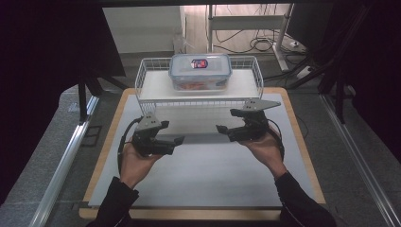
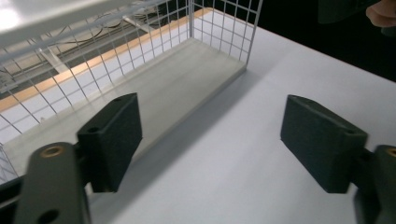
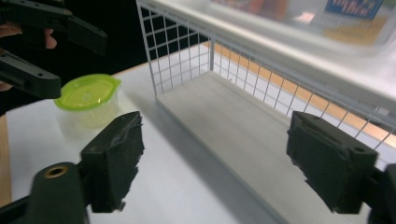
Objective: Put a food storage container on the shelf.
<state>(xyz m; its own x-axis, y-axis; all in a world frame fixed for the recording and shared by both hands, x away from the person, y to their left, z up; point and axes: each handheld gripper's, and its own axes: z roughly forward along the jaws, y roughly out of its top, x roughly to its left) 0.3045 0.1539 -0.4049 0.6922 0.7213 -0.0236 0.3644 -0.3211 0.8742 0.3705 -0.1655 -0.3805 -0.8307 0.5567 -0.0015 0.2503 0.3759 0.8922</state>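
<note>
You had the wire rack (image 1: 198, 90) standing at the upper middle of the high view, on the far part of the table (image 1: 203, 175). The lidded container (image 1: 200, 71) sat on its top shelf. Your left gripper (image 1: 177, 140) lay lower left of the rack, your right gripper (image 1: 221, 129) lower right, facing each other. In the right gripper view, a small lidded cup (image 3: 88, 99) stood at the left, beside the rack's end.

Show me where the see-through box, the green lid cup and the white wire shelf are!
see-through box (image 1: 200, 71), high view, on its lid
green lid cup (image 3: 88, 92), right gripper view, on its green lid
white wire shelf (image 1: 156, 85), high view, on its top board
</note>
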